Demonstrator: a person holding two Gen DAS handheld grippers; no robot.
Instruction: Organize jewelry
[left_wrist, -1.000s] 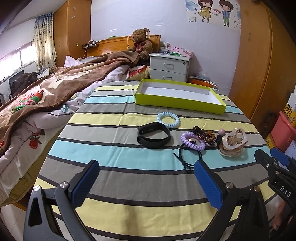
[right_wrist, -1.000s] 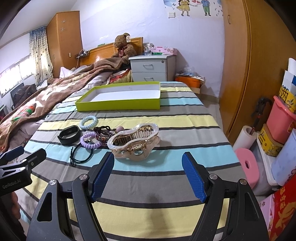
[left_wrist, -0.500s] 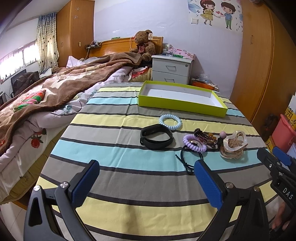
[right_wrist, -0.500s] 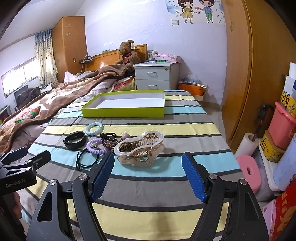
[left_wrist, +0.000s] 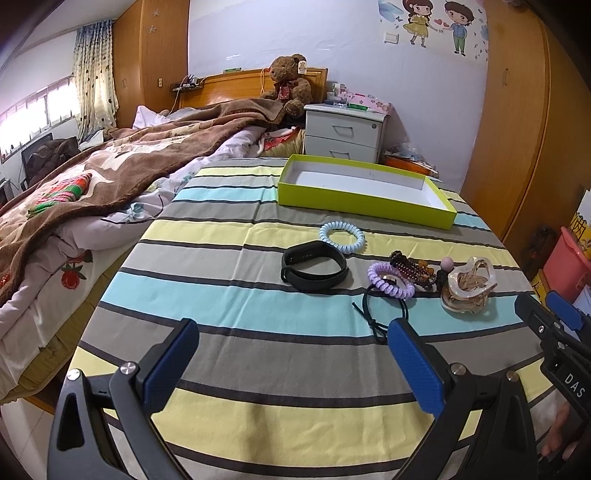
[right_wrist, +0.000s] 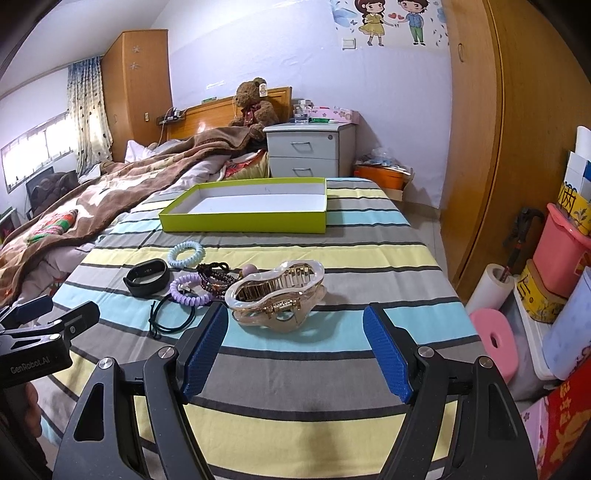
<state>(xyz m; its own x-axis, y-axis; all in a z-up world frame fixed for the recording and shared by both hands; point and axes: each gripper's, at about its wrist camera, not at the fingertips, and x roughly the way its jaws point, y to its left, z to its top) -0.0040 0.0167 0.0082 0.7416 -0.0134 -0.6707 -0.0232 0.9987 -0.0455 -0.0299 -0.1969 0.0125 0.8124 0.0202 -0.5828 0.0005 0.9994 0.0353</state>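
Both views have pulled back a little from the table over the last second, and I keep my left tongs (left_wrist: 291, 363) and right tongs (right_wrist: 295, 350) spread wide, holding nothing. Just past the right tongs lies one clear hair claw (right_wrist: 276, 295). Beyond sit two coil hair ties, lilac (left_wrist: 390, 280) and pale blue (left_wrist: 341, 236), one black wristband (left_wrist: 314, 266), one bead bracelet (left_wrist: 413, 266), one black cord (left_wrist: 384, 314), then one green tray (left_wrist: 362, 201); I read "DAS" and "GenRobot.AI" on the tongs.

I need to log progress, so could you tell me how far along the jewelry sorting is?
Nothing looks done: the green box is empty. Nothing is in hand; the left gripper and right gripper are both open. Left: the hair claw, black band, both coil ties and beads.
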